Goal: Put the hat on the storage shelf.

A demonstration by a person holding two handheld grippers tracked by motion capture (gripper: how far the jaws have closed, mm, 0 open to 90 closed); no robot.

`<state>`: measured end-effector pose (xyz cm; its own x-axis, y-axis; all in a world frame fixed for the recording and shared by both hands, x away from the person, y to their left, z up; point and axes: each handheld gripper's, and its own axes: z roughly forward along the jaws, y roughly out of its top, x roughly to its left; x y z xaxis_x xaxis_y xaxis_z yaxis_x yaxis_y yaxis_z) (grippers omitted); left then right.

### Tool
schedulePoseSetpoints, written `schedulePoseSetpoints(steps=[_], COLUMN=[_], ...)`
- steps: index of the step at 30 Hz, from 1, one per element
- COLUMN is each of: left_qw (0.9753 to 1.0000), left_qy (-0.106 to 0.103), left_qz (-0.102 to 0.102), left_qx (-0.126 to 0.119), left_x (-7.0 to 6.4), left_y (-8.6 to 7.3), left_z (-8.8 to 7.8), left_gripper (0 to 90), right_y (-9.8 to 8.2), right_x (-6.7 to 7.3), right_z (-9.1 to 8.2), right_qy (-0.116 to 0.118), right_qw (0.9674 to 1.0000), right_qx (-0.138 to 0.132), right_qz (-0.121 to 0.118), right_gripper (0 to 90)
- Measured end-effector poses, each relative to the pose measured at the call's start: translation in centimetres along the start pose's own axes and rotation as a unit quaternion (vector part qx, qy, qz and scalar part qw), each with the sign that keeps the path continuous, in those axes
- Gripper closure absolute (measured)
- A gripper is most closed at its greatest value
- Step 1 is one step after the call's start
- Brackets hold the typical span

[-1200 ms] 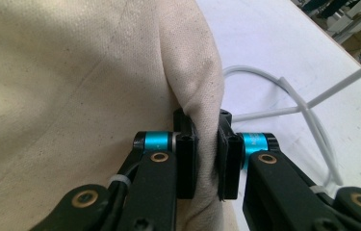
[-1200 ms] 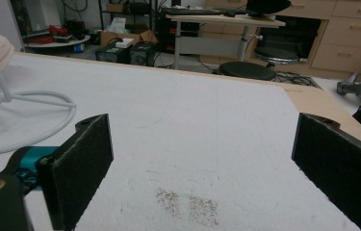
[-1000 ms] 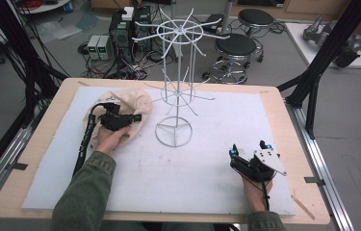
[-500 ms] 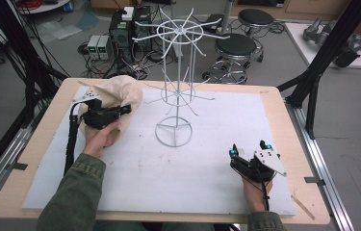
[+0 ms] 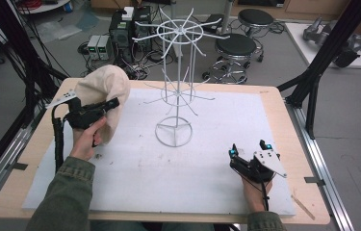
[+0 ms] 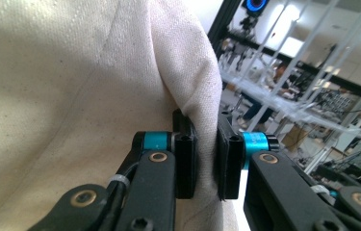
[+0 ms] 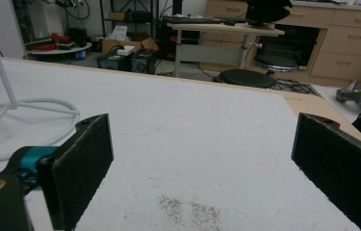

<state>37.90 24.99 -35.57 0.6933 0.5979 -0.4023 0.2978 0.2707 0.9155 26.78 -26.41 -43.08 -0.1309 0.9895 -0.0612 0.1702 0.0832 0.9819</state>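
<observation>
Lifted leftward, left gripper (image 5: 112, 103) jaws clamp the cream cap (image 5: 102, 89); right gripper (image 5: 248, 148) jaws gape.

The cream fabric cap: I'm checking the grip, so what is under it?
Under the cream fabric cap, the left tool pinches a fold of its cloth. The cap's inside is hidden.

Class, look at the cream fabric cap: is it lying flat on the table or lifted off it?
Lifted. The cream fabric cap hangs above the white mat, its edge pinched in the left tool.
</observation>
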Motion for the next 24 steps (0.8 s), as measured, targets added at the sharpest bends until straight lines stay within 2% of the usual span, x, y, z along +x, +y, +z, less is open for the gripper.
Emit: schedulePoseSetpoints(steps=[4, 7, 10, 18, 24], left_qw=[0.9996, 0.9993, 0.9987, 0.9976, 0.9959], left_qy=[-0.011, -0.015, -0.024, -0.030, -0.036], left_qz=[0.008, 0.016, 0.013, 0.039, 0.049], left_qx=[-0.023, -0.030, -0.044, -0.049, -0.067], left_x=[-0.7, -1.1, -1.8, -4.0, -5.9], left_y=[1.0, 1.5, 2.3, 4.4, 6.4], left_z=[-0.8, -1.2, -1.8, -3.0, -3.9], left_gripper=[80.9, 80.9, 80.9, 80.8, 80.8], right_y=[0.0, 0.1, 0.1, 0.2, 0.2], right_x=[0.0, 0.0, 0.0, 0.2, 0.1], right_z=[-0.1, -0.1, -0.1, -0.4, -0.6], right_qy=[-0.001, -0.001, -0.001, 0.000, -0.001], right_qw=[1.0000, 1.0000, 1.0000, 0.9998, 0.9998], right_qx=[0.000, -0.005, -0.007, -0.017, -0.018], right_qz=[0.003, 0.000, -0.001, 0.003, 0.012], right_gripper=[6.2, 6.3, 6.3, 6.9, 6.9])
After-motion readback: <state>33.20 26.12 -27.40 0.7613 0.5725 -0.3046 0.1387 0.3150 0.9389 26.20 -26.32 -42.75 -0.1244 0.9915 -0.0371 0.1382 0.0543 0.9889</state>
